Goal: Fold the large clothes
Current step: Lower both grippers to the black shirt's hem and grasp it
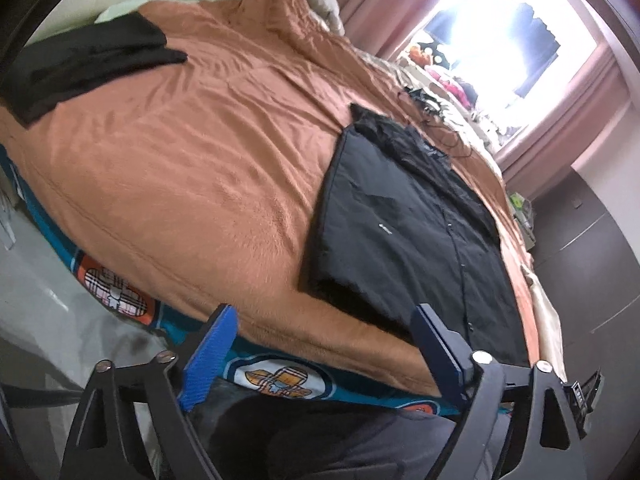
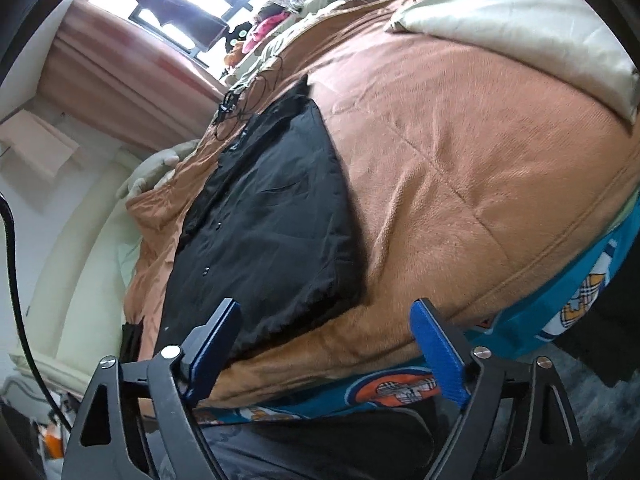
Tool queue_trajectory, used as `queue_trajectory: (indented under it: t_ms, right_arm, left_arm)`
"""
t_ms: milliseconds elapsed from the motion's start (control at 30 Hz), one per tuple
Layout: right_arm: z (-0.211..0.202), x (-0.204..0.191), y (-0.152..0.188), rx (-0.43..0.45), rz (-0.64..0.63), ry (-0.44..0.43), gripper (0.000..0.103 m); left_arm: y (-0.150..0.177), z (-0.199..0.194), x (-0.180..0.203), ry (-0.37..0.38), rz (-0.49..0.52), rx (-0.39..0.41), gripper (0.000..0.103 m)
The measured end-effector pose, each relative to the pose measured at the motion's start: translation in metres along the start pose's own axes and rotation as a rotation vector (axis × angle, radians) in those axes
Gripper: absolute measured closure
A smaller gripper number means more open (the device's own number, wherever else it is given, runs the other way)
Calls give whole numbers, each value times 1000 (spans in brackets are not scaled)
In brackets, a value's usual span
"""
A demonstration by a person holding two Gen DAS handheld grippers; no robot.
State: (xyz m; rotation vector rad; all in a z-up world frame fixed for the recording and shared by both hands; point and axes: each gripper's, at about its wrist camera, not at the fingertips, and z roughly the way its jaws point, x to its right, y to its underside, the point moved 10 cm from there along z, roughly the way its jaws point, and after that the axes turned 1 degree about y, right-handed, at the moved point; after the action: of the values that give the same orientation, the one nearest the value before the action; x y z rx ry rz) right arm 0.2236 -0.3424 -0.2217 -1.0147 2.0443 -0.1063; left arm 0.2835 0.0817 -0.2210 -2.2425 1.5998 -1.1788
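Note:
A black button-up jacket (image 1: pixel 416 232) lies flat on the orange blanket (image 1: pixel 192 152), its sides folded in to a long rectangle; it also shows in the right wrist view (image 2: pixel 264 216). My left gripper (image 1: pixel 324 320) is open and empty, held at the bed's near edge, just short of the jacket's lower hem. My right gripper (image 2: pixel 326 316) is open and empty, also at the near edge by the hem. A second black garment (image 1: pixel 80 68), folded, lies at the far left of the bed.
A cream pillow (image 2: pixel 528 36) lies at the bed's far right corner. Cables (image 1: pixel 432 104) and a pile of small items (image 1: pixel 452 80) sit beyond the jacket near the bright window. A teal patterned sheet (image 1: pixel 280 380) hangs at the bed's front edge.

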Motion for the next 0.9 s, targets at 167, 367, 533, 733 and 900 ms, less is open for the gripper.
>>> queue_trajectory:
  t_ms: [167,367,533,733,900]
  right_arm:
    - [14,7,-10,-5,20,-12,21]
    - [32,19,-21,-25,111,-74,31]
    - [39,16,-24,-31,151,-143,31]
    - [51,-2,-16,-56,135,-178,35]
    - [62,-12,-5,-87,143,-217,44]
  left_arm:
    - [-7,30,4,29,-16,-47,26]
    - [-16,66,3,8,-26,-96,36]
    - [-14,87,1,30,-57,-143,46]
    - [-14,86,-2,78,-123,-149,46]
    - [-4,82,5,136,-173,-162,46]
